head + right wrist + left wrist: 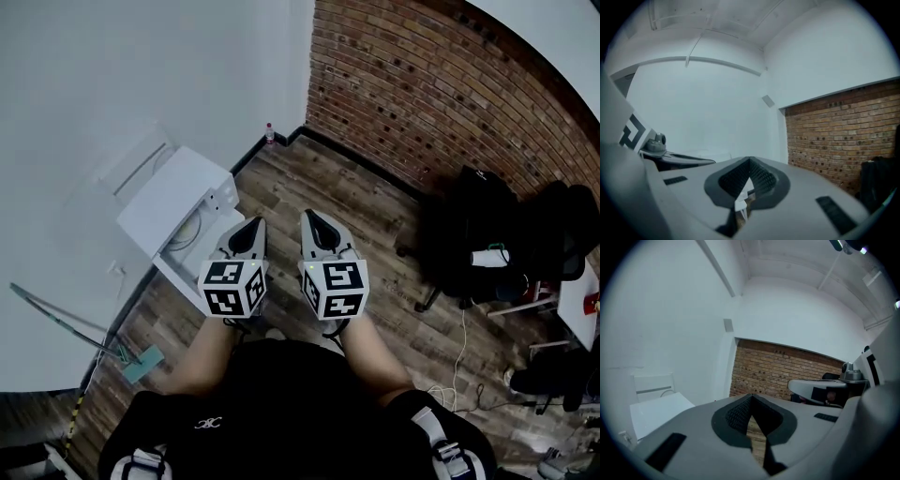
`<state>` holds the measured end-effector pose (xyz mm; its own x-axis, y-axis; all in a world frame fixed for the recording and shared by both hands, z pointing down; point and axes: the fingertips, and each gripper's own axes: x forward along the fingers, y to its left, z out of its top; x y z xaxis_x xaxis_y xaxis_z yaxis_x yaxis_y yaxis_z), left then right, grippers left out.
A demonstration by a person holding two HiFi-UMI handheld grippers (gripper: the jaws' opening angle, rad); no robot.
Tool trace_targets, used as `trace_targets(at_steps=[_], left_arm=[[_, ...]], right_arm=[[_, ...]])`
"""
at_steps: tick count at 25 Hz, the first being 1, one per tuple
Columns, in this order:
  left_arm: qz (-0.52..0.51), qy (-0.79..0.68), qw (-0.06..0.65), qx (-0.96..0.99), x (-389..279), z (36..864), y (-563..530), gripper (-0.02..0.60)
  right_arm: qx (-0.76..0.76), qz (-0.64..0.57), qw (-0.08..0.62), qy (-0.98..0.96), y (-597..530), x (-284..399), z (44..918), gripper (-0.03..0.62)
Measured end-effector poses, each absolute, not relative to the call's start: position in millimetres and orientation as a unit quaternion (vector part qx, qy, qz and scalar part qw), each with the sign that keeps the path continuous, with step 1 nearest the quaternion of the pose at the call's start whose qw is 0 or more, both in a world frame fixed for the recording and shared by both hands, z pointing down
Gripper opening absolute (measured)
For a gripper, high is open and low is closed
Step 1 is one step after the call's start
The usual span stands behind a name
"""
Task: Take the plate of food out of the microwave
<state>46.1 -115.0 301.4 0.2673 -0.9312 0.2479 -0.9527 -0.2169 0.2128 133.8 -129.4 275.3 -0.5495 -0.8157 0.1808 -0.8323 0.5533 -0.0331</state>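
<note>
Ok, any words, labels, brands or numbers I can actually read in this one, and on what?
No readable text in any view.
Left marker cube and right marker cube: black-and-white square patterns only, no letters or digits.
Emblem on the person's black top: too small to read.
White appliance by the wall: no legible label.

Head view steeply down, gripper views near level, sharing brick wall (422, 84)
</note>
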Motion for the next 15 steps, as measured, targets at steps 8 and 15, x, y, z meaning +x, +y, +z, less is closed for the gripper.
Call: trace_targets(at_steps=[8, 15], left_arm=[[0.026, -0.645, 0.184, 0.741, -17, 321, -140, -0.005], [0.021, -0.701, 0.195, 0.686, -69, 332, -144, -0.005]], right_arm=[[0.421, 0.056, 0.093, -0.901, -168, 71, 288, 0.012], [0.342, 0.051, 0.101, -0.933, -191, 5, 294, 0.012]])
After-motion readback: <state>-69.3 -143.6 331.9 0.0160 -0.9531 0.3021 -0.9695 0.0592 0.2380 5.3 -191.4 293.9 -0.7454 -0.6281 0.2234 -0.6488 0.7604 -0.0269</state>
